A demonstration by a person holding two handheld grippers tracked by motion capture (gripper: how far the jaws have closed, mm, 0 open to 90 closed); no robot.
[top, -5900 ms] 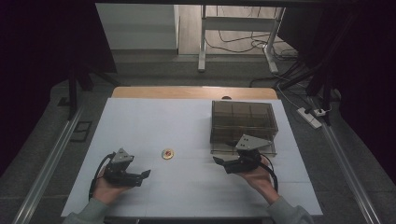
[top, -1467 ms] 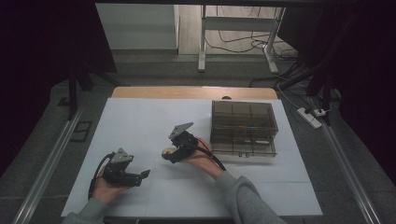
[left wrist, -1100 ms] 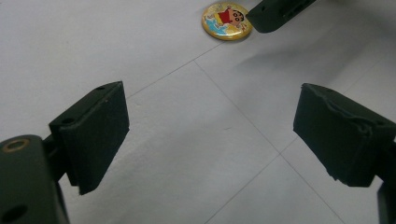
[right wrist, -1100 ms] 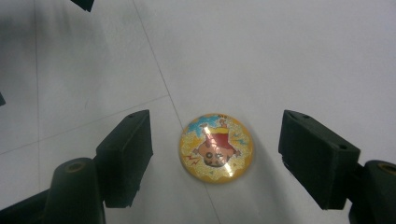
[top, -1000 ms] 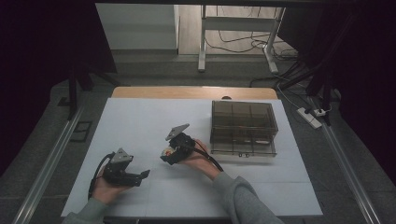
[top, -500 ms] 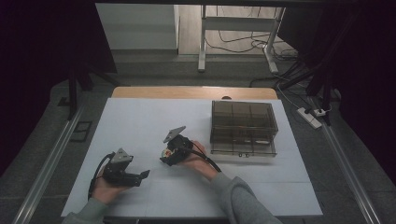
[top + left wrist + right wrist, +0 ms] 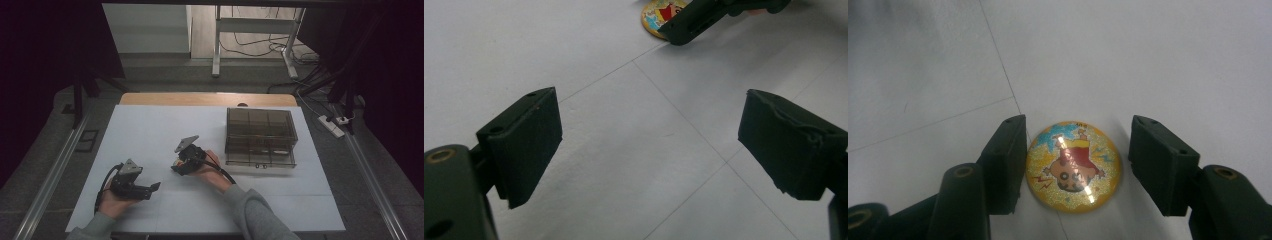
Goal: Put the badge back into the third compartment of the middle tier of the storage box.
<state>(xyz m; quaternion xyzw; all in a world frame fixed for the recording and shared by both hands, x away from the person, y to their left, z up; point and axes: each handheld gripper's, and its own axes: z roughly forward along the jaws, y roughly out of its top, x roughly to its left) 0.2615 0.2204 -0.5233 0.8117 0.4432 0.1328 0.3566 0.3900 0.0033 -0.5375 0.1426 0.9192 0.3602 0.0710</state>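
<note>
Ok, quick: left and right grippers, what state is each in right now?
Left gripper: open, nothing between its jaws.
Right gripper: jaws just been closing around the round badge; a gap shows on one side, not gripped yet.

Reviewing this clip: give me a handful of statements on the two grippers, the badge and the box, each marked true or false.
1. The round yellow glittery cartoon badge lies between the right gripper's jaws. True.
2. The badge has been lifted off the white table. False: it lies flat on it; the jaws have just been closing around it.
3. The left gripper holds the badge. False: its jaws stand wide apart with nothing between them.
4. The dark see-through compartment box stands beyond the right gripper, apart from it. True.
</note>
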